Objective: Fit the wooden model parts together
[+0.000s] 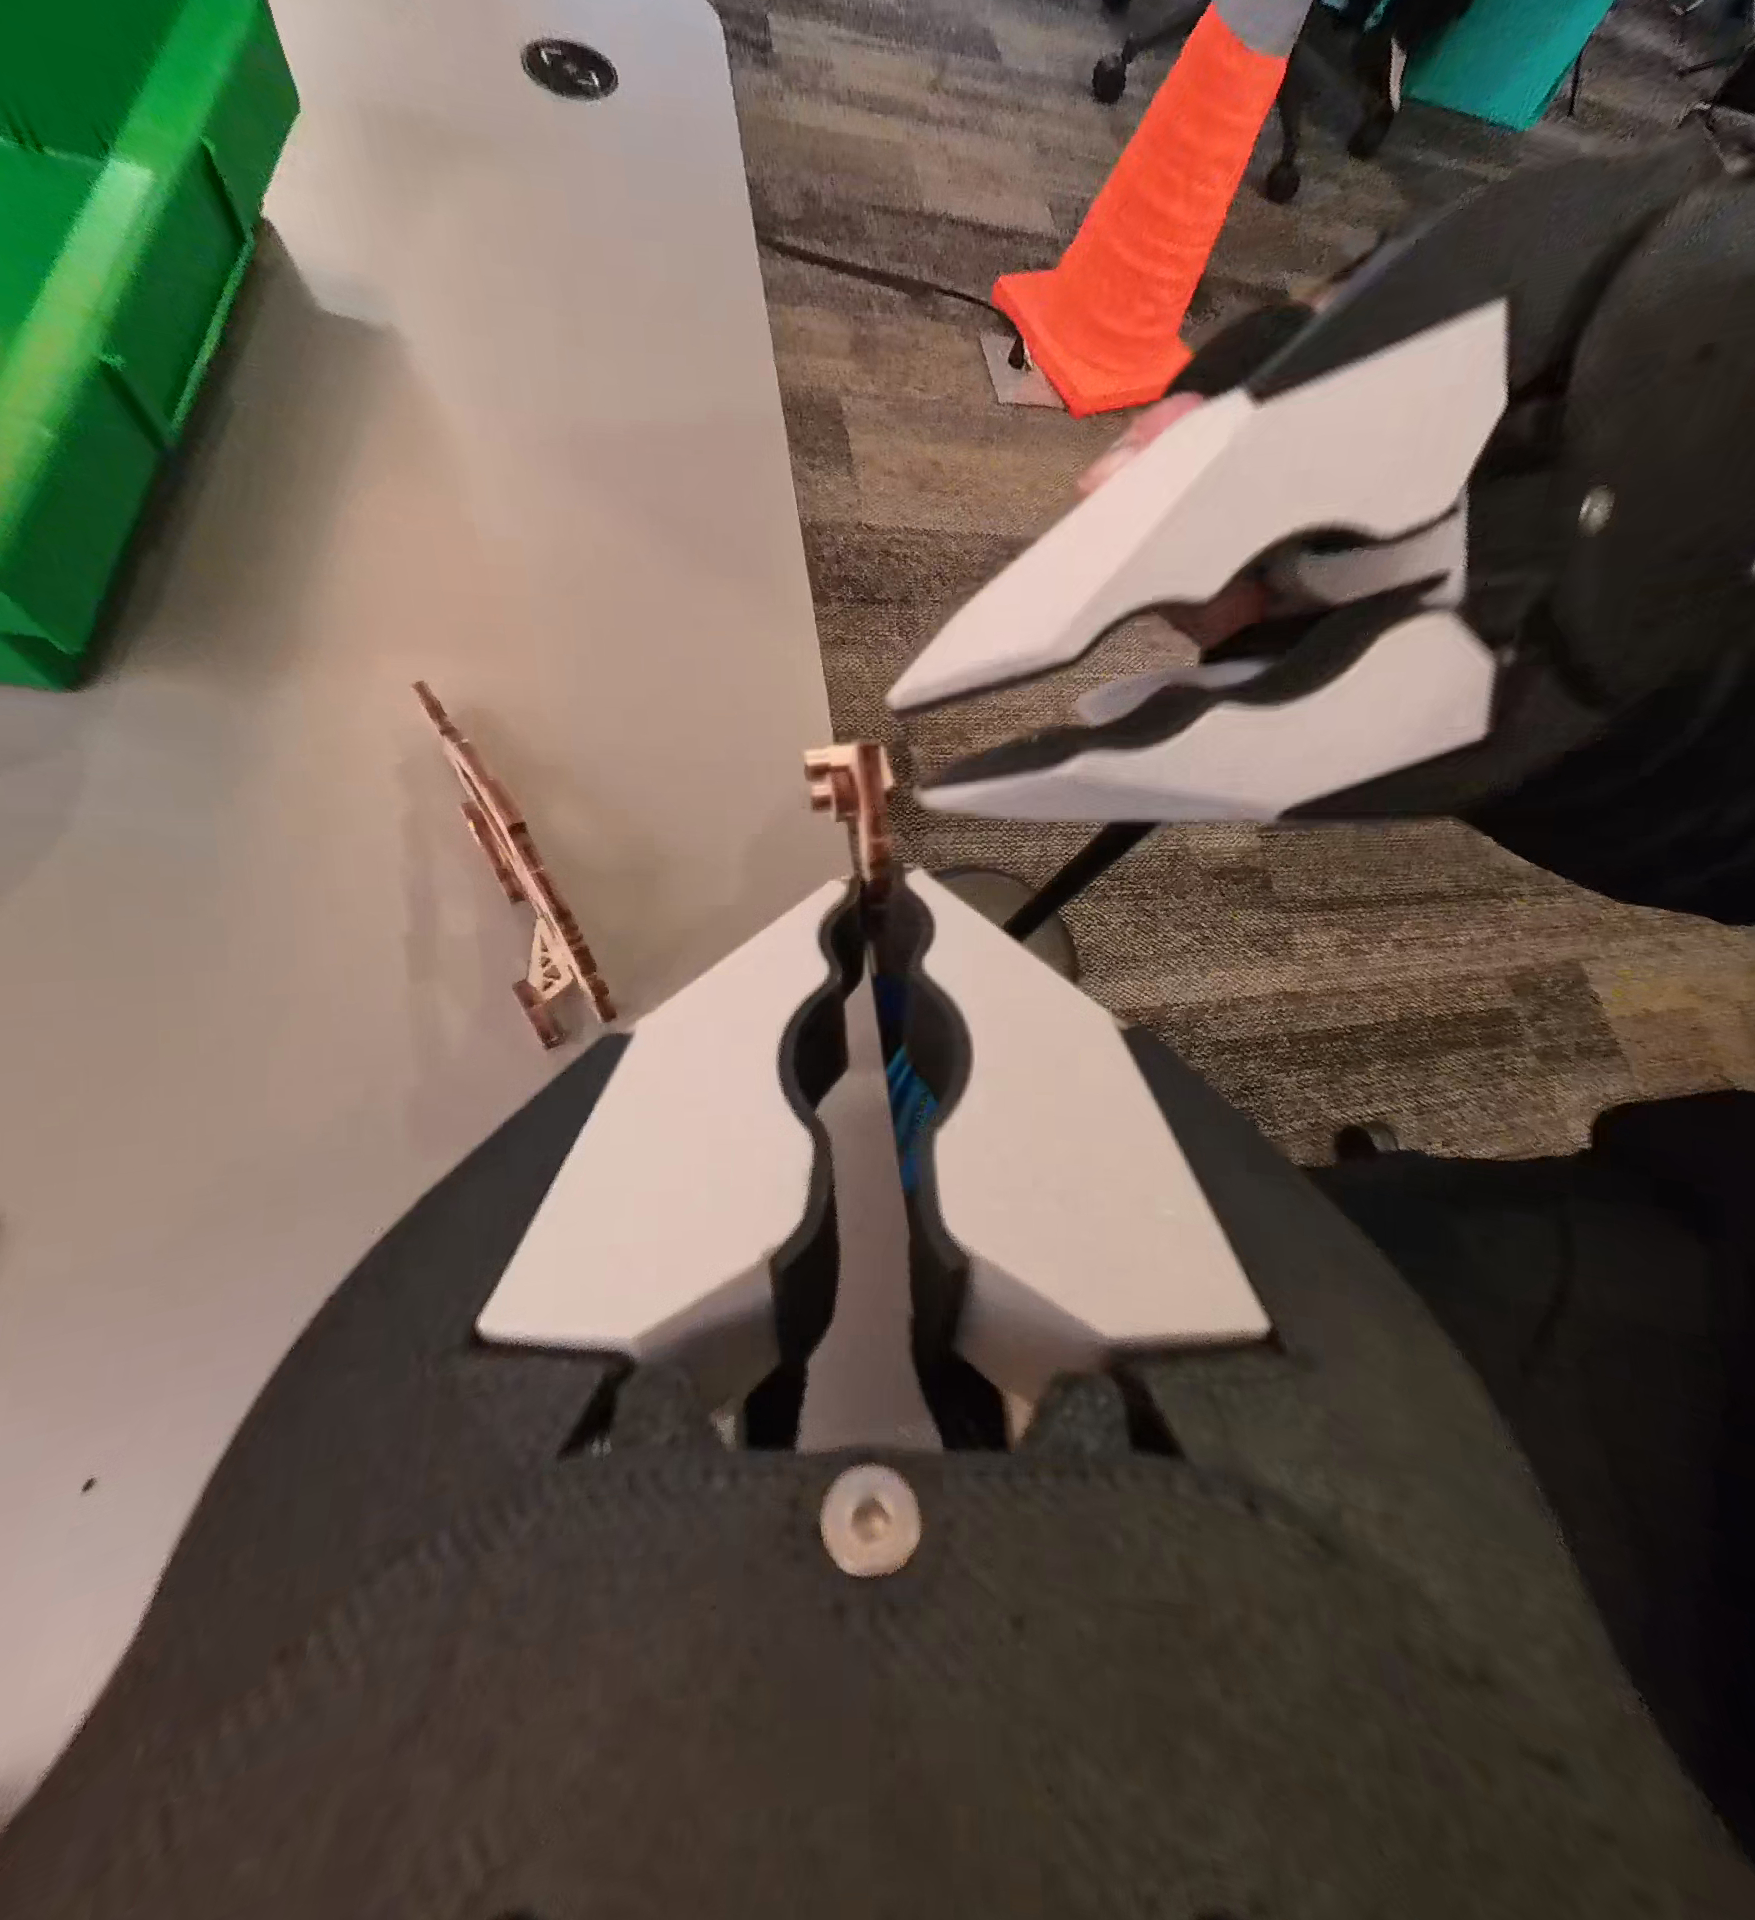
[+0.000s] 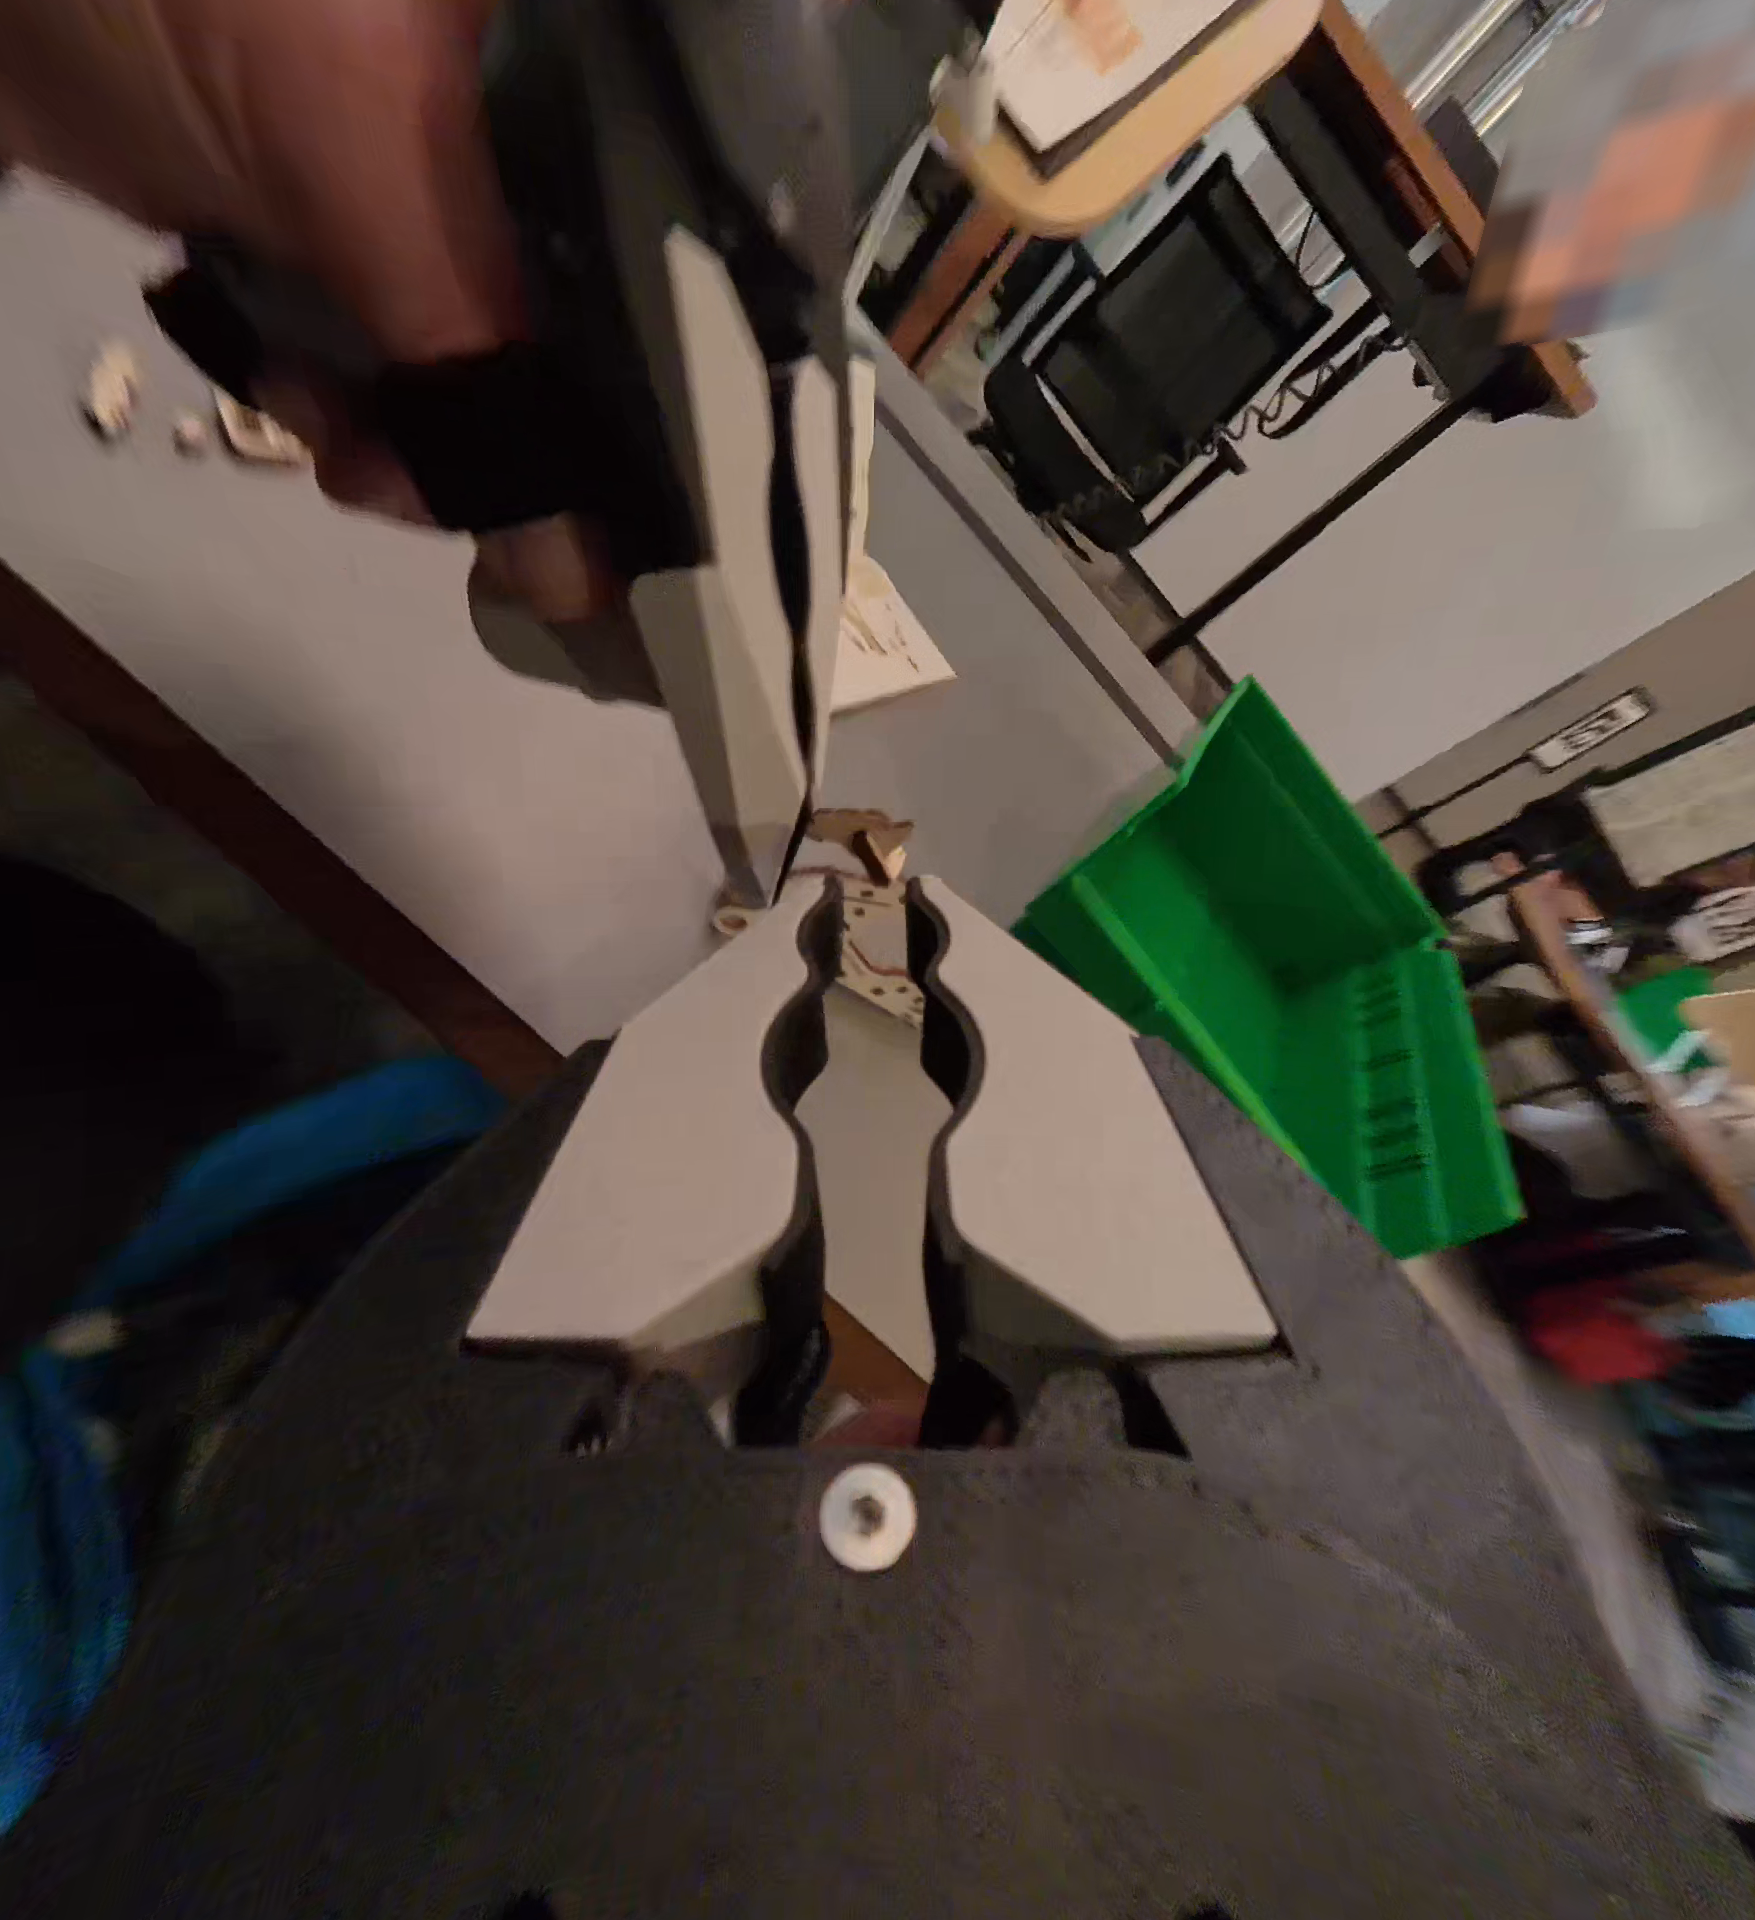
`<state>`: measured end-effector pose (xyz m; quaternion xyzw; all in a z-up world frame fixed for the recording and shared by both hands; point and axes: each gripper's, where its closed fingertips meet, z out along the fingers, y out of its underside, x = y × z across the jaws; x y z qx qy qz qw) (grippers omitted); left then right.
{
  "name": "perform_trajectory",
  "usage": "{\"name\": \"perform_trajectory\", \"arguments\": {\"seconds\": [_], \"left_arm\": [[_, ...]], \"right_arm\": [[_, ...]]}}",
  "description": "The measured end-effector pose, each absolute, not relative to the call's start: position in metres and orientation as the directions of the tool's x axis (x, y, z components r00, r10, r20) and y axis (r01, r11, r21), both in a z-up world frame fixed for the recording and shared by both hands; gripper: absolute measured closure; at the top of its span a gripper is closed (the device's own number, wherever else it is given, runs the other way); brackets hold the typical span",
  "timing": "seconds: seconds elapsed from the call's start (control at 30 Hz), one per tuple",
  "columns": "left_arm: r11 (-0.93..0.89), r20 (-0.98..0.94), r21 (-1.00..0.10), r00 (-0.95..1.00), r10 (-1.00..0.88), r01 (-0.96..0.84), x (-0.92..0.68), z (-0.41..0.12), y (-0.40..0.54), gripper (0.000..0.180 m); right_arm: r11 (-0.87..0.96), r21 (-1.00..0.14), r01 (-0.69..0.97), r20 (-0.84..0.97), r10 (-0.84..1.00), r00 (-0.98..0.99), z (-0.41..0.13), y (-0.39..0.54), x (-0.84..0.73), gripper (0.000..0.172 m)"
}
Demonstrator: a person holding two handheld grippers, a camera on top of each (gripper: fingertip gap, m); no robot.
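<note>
My left gripper (image 1: 871,883) is shut on a small notched wooden piece (image 1: 855,805) that sticks up past its fingertips, over the white table's (image 1: 281,1091) right edge. My right gripper (image 1: 906,753) comes in from the right with its jaws slightly apart and its tips right beside that piece. In the right wrist view my right gripper (image 2: 875,891) is open and empty. The small piece (image 2: 868,836) sits just beyond its tips, pinched by the left gripper (image 2: 785,831) coming from above. A longer flat wooden model part (image 1: 514,862) lies on the table, and it also shows in the right wrist view (image 2: 878,971).
A green bin (image 1: 73,343) stands at the table's far left and shows in the right wrist view (image 2: 1268,966). An orange cone (image 1: 1143,229) stands on the carpet beyond the table edge. Small loose parts (image 2: 187,416) and a paper sheet (image 2: 888,634) lie on the table. The grippers are tip to tip, or close to it.
</note>
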<state>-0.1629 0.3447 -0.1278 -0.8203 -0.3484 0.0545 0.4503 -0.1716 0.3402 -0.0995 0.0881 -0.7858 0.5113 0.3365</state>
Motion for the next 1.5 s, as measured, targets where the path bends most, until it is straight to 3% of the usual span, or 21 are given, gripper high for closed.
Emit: {"name": "perform_trajectory", "arguments": {"seconds": [0.17,0.3,0.37,0.47,0.53,0.77,1.0,1.3,1.5], "left_arm": [[-0.350,0.282,-0.737,0.735,0.617,0.578,-0.158,-0.131,0.350,0.179],[-0.338,0.322,-0.719,0.722,0.612,0.607,-0.158,-0.134,0.353,0.178],[-0.354,0.295,-0.727,0.734,0.612,0.588,-0.160,-0.135,0.353,0.177],[-0.324,0.266,-0.769,0.736,0.622,0.552,-0.163,-0.126,0.350,0.141],[-0.320,0.221,-0.800,0.746,0.628,0.507,-0.165,-0.120,0.345,0.128],[-0.261,0.179,-0.848,0.712,0.679,0.462,-0.187,-0.123,0.315,0.122],[-0.371,0.059,-0.817,0.703,0.708,0.442,-0.208,-0.156,0.306,0.135],[-0.380,0.045,-0.821,0.713,0.700,0.426,-0.216,-0.170,0.307,0.172],[-0.390,0.025,-0.825,0.714,0.700,0.410,-0.219,-0.170,0.307,0.179]], "right_arm": [[0.549,-0.584,-0.599,0.773,0.149,-0.616,-0.109,0.337,-0.175,0.165],[0.546,-0.562,-0.621,0.795,0.150,-0.588,-0.110,0.336,-0.176,0.170],[0.527,-0.600,-0.602,0.766,0.161,-0.622,-0.112,0.336,-0.178,0.170],[0.466,-0.714,-0.523,0.664,0.212,-0.717,-0.115,0.338,-0.185,0.170],[0.399,-0.790,-0.465,0.581,0.247,-0.776,-0.115,0.338,-0.190,0.171],[0.317,-0.860,-0.401,0.485,0.262,-0.834,-0.132,0.331,-0.210,0.170],[0.288,-0.885,-0.367,0.439,0.245,-0.865,-0.144,0.320,-0.216,0.170],[0.273,-0.898,-0.346,0.410,0.229,-0.883,-0.154,0.314,-0.221,0.170],[0.307,-0.866,-0.395,0.470,0.225,-0.854,-0.154,0.313,-0.222,0.170]]}}
